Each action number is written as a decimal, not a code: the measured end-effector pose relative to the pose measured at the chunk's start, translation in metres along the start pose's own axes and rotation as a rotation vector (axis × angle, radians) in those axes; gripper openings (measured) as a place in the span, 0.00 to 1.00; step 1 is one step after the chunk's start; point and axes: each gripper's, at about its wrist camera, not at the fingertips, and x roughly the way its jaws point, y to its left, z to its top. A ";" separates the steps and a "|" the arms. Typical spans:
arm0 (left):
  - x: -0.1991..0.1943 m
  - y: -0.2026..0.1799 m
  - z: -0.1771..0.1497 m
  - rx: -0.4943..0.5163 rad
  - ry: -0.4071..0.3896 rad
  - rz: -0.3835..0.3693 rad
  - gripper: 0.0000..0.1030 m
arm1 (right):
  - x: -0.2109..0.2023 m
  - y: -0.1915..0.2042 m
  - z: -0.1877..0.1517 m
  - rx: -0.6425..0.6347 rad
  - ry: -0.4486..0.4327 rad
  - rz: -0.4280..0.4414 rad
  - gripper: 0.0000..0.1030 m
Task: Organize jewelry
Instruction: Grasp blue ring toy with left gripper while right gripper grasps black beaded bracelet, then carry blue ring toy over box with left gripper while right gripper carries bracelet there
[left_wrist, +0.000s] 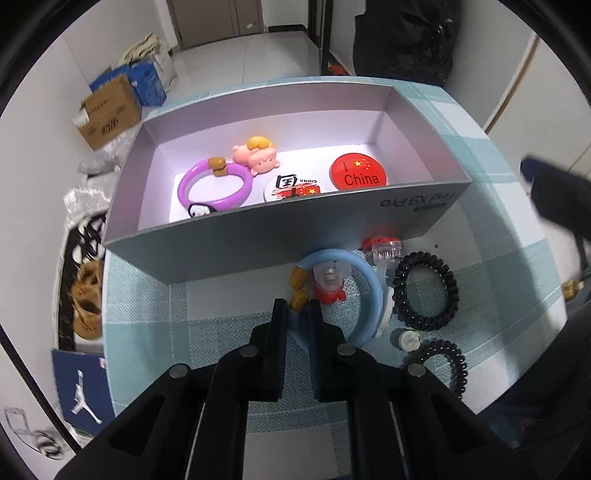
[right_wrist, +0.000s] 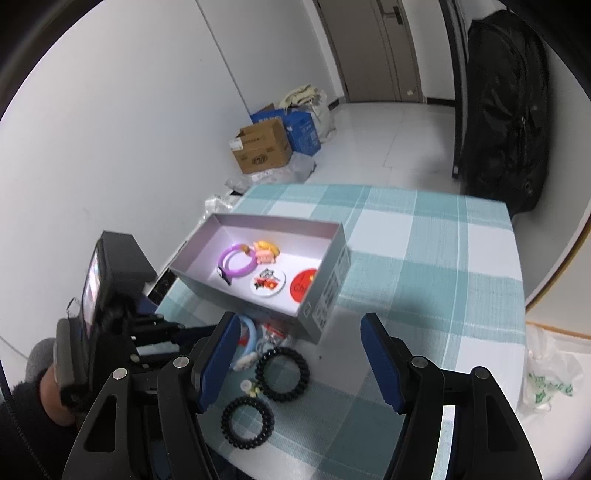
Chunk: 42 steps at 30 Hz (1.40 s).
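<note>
Checked teal tablecloth (left_wrist: 229, 302), near side of grey box (left_wrist: 258, 243): left gripper (left_wrist: 297, 317) clamped on blue bangle (left_wrist: 373, 291), right gripper (right_wrist: 299, 332) spread wide, empty above coil hair ties (right_wrist: 282, 373); next, probably lifted over wall into box.

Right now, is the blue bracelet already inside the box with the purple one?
No, the blue bracelet lies on the checked tablecloth in front of the box, clamped by the left gripper.

Table in teal checked cloth (right_wrist: 424, 236), grey open box (left_wrist: 258, 247), blue bracelet (left_wrist: 373, 291), two black coil hair ties (right_wrist: 282, 373), clear trinkets (left_wrist: 386, 253).
</note>
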 end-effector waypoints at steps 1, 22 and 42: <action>0.000 0.002 0.000 -0.003 0.003 -0.006 0.06 | 0.002 -0.002 -0.002 0.005 0.014 0.001 0.65; -0.044 0.010 -0.007 -0.047 -0.123 -0.107 0.05 | 0.054 0.003 -0.034 -0.093 0.200 -0.040 0.42; -0.071 0.020 -0.006 -0.086 -0.256 -0.132 0.05 | 0.073 0.045 -0.045 -0.369 0.188 -0.157 0.08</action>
